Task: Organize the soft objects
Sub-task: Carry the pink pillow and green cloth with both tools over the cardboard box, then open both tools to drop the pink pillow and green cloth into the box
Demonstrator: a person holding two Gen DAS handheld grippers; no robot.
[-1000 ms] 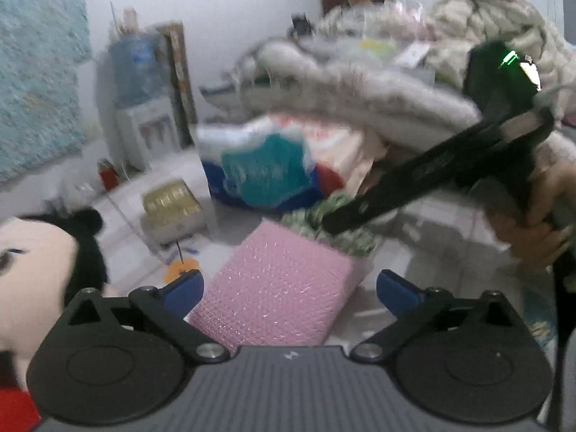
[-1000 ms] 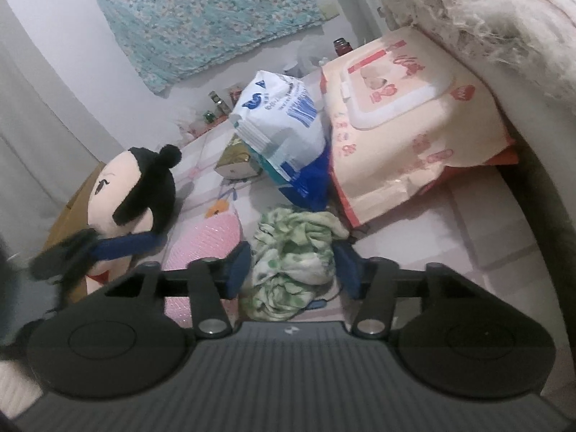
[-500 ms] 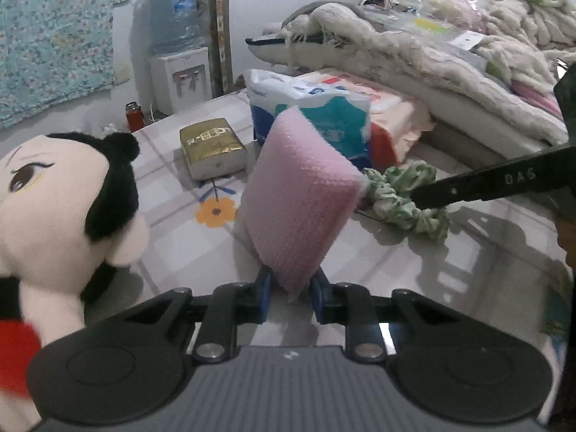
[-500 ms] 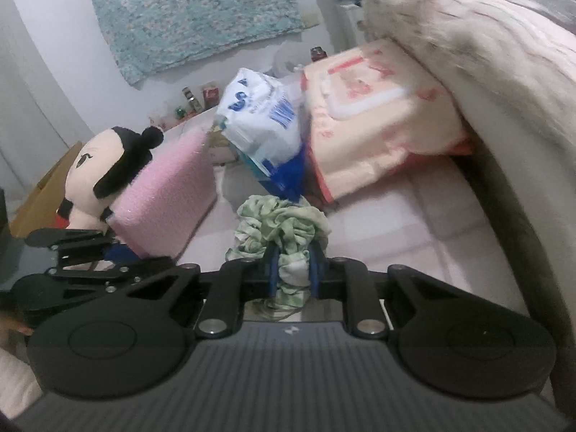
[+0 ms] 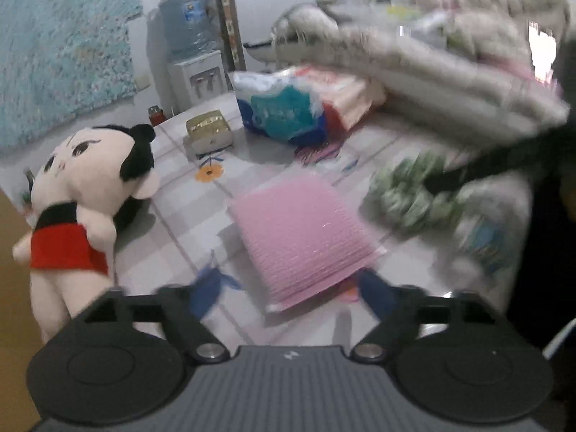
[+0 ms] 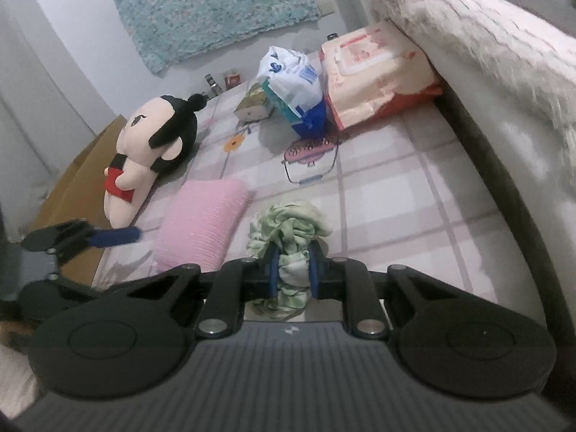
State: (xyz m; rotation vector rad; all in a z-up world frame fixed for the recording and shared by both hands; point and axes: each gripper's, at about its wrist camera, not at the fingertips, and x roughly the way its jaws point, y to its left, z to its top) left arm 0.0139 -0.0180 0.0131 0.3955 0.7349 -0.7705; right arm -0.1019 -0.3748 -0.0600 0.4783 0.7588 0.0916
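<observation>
A pink bubble-wrap pad [image 5: 302, 230] lies flat on the checked mat just ahead of my left gripper [image 5: 291, 291], which is open and empty; the pad also shows in the right wrist view [image 6: 201, 226]. My right gripper [image 6: 292, 270] is shut on a green and white crumpled cloth [image 6: 288, 223], held above the mat; it shows blurred in the left wrist view [image 5: 410, 194]. A plush doll [image 5: 86, 194] with black hair and a red outfit sits to the left; it also shows in the right wrist view [image 6: 154, 151].
A blue and white plastic pack [image 6: 291, 86], a pink wipes pack [image 6: 374, 72] and a gold box [image 5: 210, 131] stand at the back. A bed with shaggy blankets [image 6: 486, 28] runs along the right. A cardboard box [image 6: 75, 180] is at the left. A water dispenser [image 5: 194, 54] stands by the wall.
My left gripper has opened and let go of the pink pad, which now lies flat on the mat. My right gripper has lifted the green cloth and pulled back.
</observation>
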